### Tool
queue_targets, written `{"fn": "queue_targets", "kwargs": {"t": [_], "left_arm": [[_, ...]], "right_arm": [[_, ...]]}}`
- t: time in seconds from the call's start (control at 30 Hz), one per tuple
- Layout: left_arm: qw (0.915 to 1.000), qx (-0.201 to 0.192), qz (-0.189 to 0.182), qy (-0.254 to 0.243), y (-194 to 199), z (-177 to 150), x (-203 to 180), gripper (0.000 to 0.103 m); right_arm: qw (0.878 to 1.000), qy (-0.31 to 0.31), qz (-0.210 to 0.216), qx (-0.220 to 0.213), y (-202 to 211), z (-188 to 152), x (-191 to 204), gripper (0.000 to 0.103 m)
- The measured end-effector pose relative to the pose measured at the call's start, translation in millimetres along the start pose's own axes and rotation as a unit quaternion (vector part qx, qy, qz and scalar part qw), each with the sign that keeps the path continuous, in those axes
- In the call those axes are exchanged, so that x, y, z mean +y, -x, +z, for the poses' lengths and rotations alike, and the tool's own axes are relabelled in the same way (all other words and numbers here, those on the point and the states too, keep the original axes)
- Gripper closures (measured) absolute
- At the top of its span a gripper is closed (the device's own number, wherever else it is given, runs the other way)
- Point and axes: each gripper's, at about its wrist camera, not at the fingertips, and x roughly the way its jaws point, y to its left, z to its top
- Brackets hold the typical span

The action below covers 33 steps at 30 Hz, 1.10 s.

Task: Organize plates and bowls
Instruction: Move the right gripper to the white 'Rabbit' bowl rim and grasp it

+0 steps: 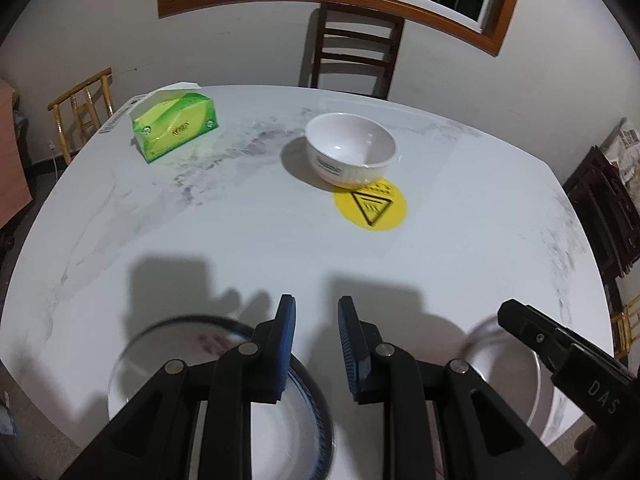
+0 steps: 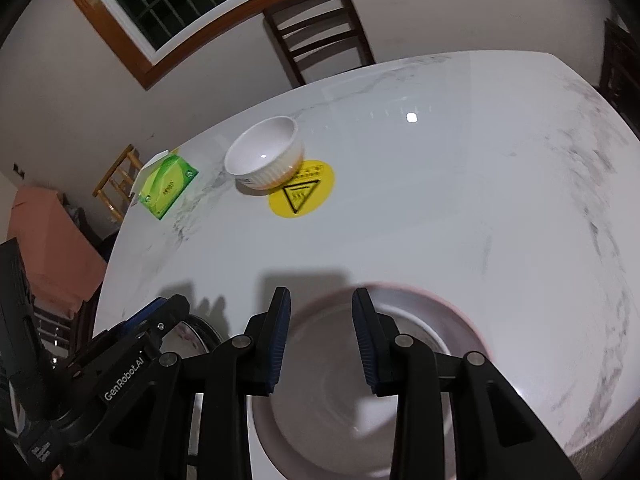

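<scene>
A white ribbed bowl (image 1: 350, 148) stands mid-table beside a yellow warning sticker (image 1: 371, 205); it also shows in the right wrist view (image 2: 264, 158). My left gripper (image 1: 316, 304) is open and empty above a dark-rimmed plate (image 1: 136, 364) at the near left edge. My right gripper (image 2: 320, 294) is open and empty above a white plate with a pinkish rim (image 2: 432, 312) at the near right edge. That plate shows in the left wrist view (image 1: 508, 376). The right gripper's body (image 1: 560, 344) shows at the left view's right side.
A green tissue box (image 1: 176, 124) lies at the far left of the white marble table (image 1: 240, 232). A dark wooden chair (image 1: 352, 52) stands behind the table. More chairs stand at the left (image 1: 84, 108) and right (image 1: 600, 208).
</scene>
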Motion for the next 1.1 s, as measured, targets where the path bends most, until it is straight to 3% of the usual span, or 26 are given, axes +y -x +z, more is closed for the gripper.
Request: {"fn": "queue_targets", "kwargs": {"t": [0.07, 0.3, 0.47, 0.77, 1.1], "left_arm": [[1.0, 0.0, 0.003, 0.004, -5.4, 8.5, 7.3, 0.08], [0.9964, 0.022, -0.055, 0.061, -28.9, 42.4, 41.2, 0.08], [0.9882, 0.027, -0.096, 0.116, -47.6, 73.6, 65.6, 0.08], [0.9718, 0.028, -0.149, 0.181, -88.7, 126.9, 77.8, 0.08], [0.9681, 0.048, -0.155, 0.191, -131.6, 153.5, 68.2, 0.08]], "right_arm": [[1.0, 0.006, 0.003, 0.003, -6.7, 8.7, 5.4, 0.072], [0.999, 0.005, 0.032, 0.022, -35.8, 42.0, 19.8, 0.072], [0.998, -0.006, 0.053, 0.029, -58.1, 66.5, 26.6, 0.072], [0.998, -0.037, 0.043, 0.04, -105.6, 113.9, 27.7, 0.072], [0.996, -0.061, 0.033, 0.055, -150.8, 149.7, 21.2, 0.072]]}}
